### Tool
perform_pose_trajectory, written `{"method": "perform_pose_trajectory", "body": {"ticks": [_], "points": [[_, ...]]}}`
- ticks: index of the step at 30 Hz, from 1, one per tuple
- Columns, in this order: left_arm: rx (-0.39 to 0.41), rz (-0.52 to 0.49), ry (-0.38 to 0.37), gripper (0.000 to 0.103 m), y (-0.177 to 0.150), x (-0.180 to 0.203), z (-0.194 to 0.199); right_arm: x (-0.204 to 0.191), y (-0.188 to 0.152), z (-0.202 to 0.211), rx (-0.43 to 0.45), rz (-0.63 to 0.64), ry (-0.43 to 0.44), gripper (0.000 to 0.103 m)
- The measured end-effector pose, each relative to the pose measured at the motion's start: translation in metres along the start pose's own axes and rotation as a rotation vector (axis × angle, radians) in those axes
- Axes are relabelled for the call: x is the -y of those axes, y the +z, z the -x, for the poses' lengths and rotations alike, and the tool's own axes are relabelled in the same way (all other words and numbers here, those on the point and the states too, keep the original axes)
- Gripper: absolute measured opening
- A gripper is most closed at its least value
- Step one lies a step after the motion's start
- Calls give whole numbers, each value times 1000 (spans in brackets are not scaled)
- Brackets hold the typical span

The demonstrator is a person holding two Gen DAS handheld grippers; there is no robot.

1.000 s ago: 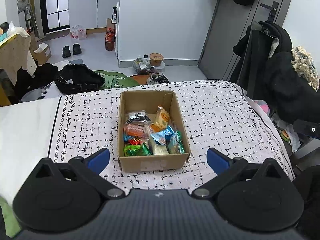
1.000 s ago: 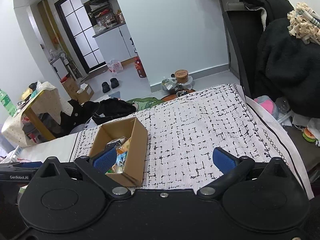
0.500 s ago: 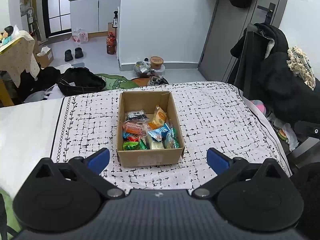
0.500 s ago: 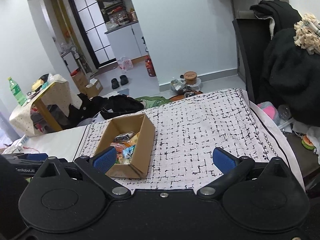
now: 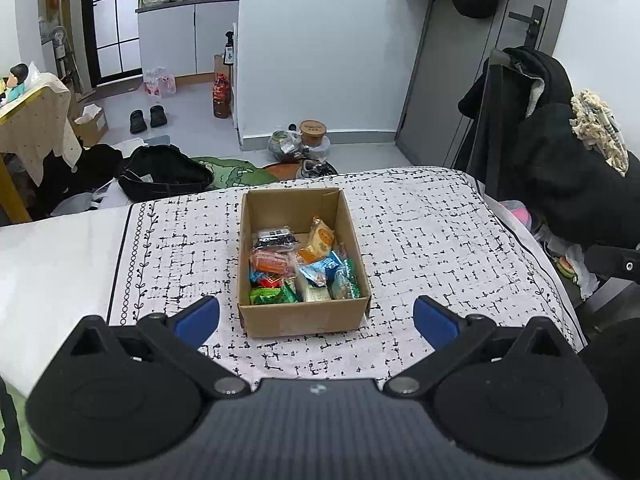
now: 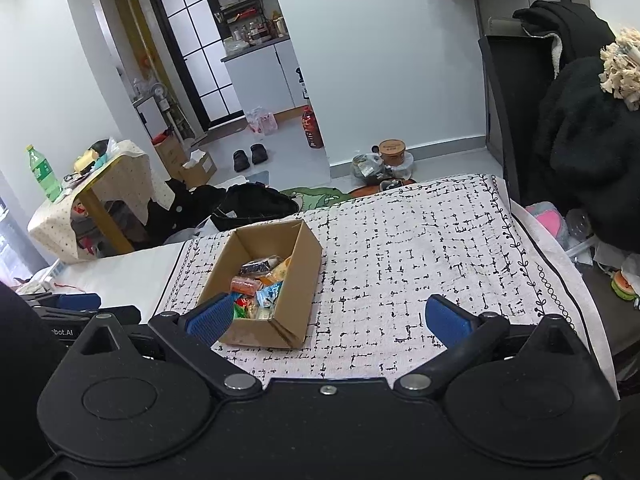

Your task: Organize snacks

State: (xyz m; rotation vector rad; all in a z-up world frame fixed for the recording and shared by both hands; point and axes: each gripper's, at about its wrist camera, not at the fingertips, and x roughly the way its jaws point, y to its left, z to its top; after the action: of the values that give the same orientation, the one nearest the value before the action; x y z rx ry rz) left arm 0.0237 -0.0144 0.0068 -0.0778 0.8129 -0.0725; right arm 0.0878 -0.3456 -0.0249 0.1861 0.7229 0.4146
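Both tongs, left (image 5: 316,316) and right (image 6: 326,318), pulled back, spread empty; box (image 5: 304,322) lies lengthwise away.

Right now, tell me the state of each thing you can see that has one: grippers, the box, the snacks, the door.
left gripper: open, empty
right gripper: open, empty
cardboard box: upright, top open
snack packets: piled inside the box
grey door: closed
patterned cloth: spread flat under the box

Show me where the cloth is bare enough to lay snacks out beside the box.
Bare cloth runs from the cardboard box to the leafy border on the right, the widest patch. A narrower strip lies between the box and the left border. Inside the box, the snack packets crowd the near half; the far end is bare.
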Motion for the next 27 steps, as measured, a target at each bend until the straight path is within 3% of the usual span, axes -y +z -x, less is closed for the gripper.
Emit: {"method": "perform_pose_trajectory", "body": {"ticks": [27], "points": [[-18,4,-16,103,-4,2,-5,-3,0,2,3,8,-8,103]]}}
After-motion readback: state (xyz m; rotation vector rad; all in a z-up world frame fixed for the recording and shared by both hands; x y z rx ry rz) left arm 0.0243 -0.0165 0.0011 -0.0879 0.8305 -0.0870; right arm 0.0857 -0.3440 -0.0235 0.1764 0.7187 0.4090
